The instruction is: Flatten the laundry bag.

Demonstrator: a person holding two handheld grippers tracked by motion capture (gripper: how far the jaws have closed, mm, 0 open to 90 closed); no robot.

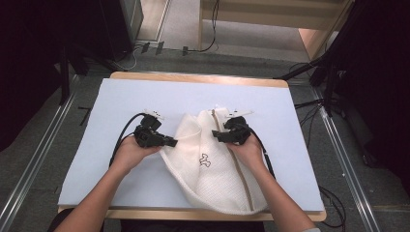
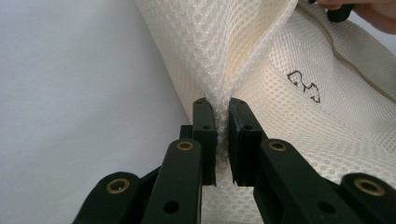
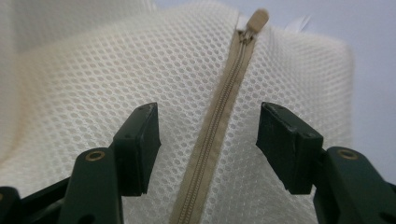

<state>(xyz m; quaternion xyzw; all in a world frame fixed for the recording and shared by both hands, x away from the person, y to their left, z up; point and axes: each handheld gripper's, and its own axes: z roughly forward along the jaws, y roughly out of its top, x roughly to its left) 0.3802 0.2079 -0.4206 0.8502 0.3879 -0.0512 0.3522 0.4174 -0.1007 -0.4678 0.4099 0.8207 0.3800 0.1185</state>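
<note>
White mesh bag lies on the table, near its front edge. My left gripper is pinched on a fold of the bag. My right gripper is spread apart over the tan zipper.

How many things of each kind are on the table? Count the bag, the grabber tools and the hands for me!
White mesh bag: 1
Hand-held grippers: 2, the left hand-held gripper and the right hand-held gripper
Hands: 2, the left hand and the right hand
Total: 5
</note>
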